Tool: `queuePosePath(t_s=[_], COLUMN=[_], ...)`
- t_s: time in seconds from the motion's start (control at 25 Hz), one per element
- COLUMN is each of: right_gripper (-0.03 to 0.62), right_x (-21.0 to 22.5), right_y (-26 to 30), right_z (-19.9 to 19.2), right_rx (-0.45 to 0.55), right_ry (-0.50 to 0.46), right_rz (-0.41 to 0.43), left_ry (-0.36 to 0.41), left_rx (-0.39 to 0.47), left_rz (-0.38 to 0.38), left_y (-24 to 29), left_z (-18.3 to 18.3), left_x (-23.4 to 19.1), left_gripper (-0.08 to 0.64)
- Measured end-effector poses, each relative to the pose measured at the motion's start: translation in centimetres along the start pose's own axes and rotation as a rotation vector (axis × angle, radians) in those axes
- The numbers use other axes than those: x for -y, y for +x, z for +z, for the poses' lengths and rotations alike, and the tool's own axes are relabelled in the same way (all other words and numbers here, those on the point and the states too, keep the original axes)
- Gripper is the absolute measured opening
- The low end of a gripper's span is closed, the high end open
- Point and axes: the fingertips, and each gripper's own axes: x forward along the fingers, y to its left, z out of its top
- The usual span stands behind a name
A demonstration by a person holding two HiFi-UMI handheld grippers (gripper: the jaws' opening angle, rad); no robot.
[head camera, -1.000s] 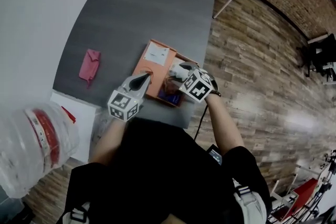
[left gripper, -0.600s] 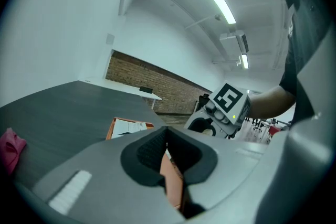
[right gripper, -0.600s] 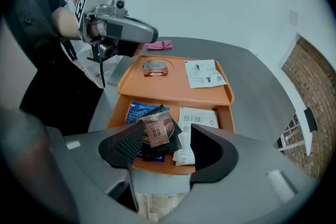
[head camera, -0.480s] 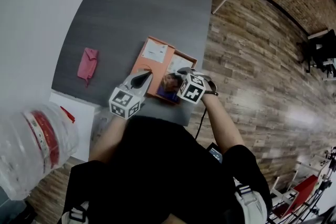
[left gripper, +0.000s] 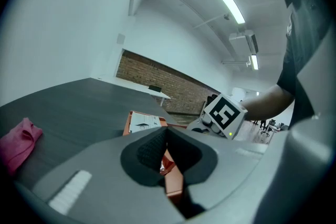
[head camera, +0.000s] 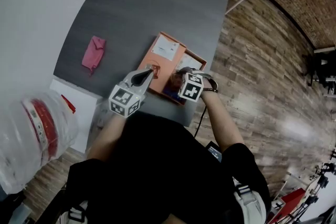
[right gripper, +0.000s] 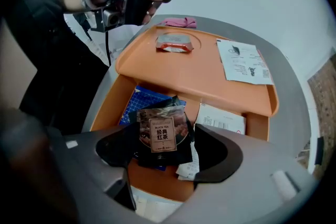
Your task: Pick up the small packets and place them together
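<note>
Right hand-held gripper [right gripper: 167,150] wider, astride packet [right gripper: 161,134]

The right gripper [right gripper: 164,152] has come down from the right edge of the orange box [right gripper: 107,105], mid-frame in the head view, into its open compartment and now points steeply downward. Its jaws have just been opening and stand wide. A black tea packet [right gripper: 160,131] lies between them, unpressed. Box and pink cloth [head camera: 93,53] sit slightly higher in the frame.
</note>
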Motion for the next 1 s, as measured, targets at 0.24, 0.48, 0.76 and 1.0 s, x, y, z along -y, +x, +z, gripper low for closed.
queuePosePath(t_s=[0.24,0.48,0.76,1.0], right_gripper=[0.351,0.35,0.302,0.173], right_x=[-0.4,-0.4,-0.3,0.4], right_y=[1.3,1.6,1.0,-0.7], right_z=[-0.5,-0.2,-0.3,0.0], right_rx=[-0.059,-0.067,-0.039,0.012], right_ry=[-0.041,-0.07,-0.082,-0.07], right_rz=[0.043,0.054,0.016,-0.029], left_ry=[-0.02,-0.035,-0.033,-0.022], left_rx=[0.009,0.004,0.0,-0.004], left_rz=[0.031,0.055,0.062,0.048], left_y=[-0.5,-1.0,-0.9,-0.4], left_z=[-0.2,-0.6,-0.7,-0.6], left_x=[-0.8,-1.3,-1.6,-1.2], left_gripper=[-0.002,-0.002,-0.002,-0.002])
